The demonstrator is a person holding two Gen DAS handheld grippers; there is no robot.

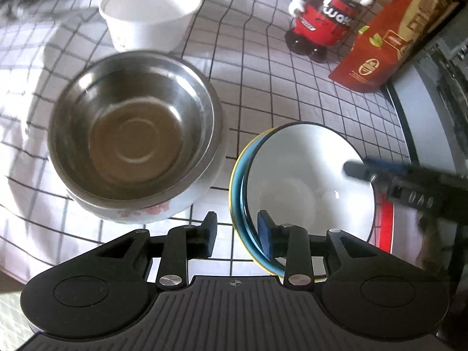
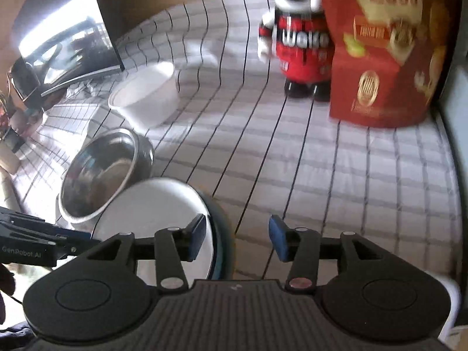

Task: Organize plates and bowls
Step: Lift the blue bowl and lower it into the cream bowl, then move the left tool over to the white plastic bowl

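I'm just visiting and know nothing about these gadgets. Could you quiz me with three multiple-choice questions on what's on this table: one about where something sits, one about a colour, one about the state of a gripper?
1. Where does the steel bowl sit?
A. Nested in a white bowl with red flowers
B. Upside down on the cloth
C. On top of the red box

2. What colour is the outside of the white-lined bowl nearest the grippers?
A. Pink
B. Teal with a yellow rim
C. Black

3. How is the left gripper placed?
A. Shut on the toy figure
B. Open, straddling the near rim of the teal bowl
C. Shut on the steel bowl

Answers: 1 A, the flowered white bowl shows under the steel one. 2 B, teal wall and yellow edge show at its left side. 3 B, one finger is inside the rim, one outside, with a gap.
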